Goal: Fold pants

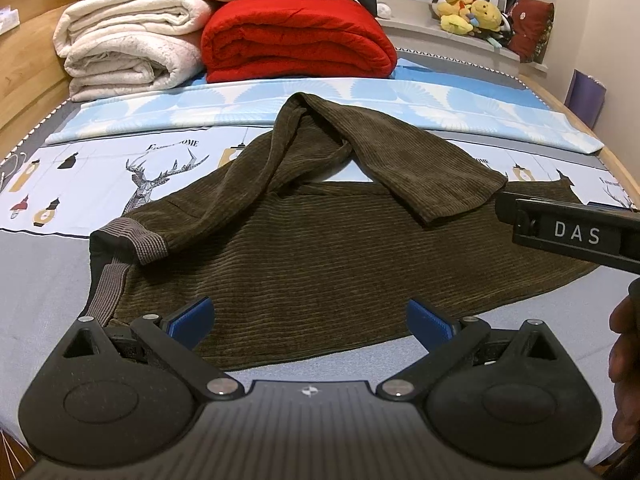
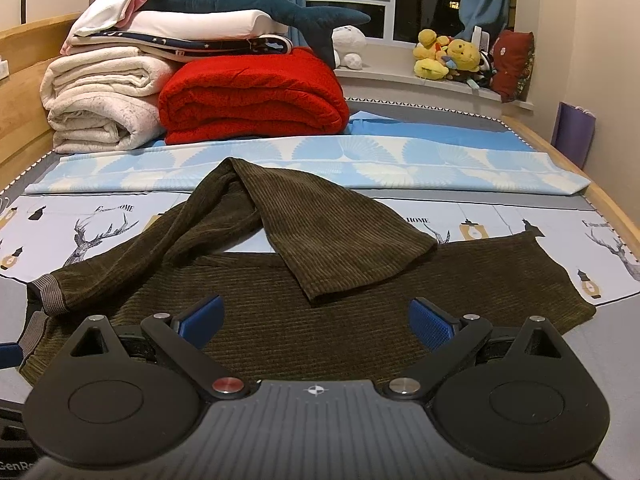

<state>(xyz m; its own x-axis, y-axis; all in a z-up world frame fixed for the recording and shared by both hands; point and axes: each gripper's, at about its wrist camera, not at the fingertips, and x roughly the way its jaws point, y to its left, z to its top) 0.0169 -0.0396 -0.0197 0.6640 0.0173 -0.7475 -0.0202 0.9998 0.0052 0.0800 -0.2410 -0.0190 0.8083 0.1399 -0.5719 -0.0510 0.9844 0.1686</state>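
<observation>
Dark brown corduroy pants (image 1: 320, 248) lie on the bed, one leg flat across it, the other bunched and draped over it. The grey waistband (image 1: 140, 240) is at the left. The pants also show in the right wrist view (image 2: 312, 280). My left gripper (image 1: 310, 320) is open and empty, just above the near edge of the pants. My right gripper (image 2: 316, 320) is open and empty over the flat leg. The right gripper's body (image 1: 576, 232) shows at the right of the left wrist view.
Folded white blankets (image 1: 128, 48) and a red blanket (image 1: 296, 36) are stacked at the far end of the bed. A folded light blue sheet (image 1: 320, 104) lies behind the pants. Plush toys (image 2: 448, 56) sit on the windowsill. Wooden bed frame (image 1: 24, 80) runs along the left.
</observation>
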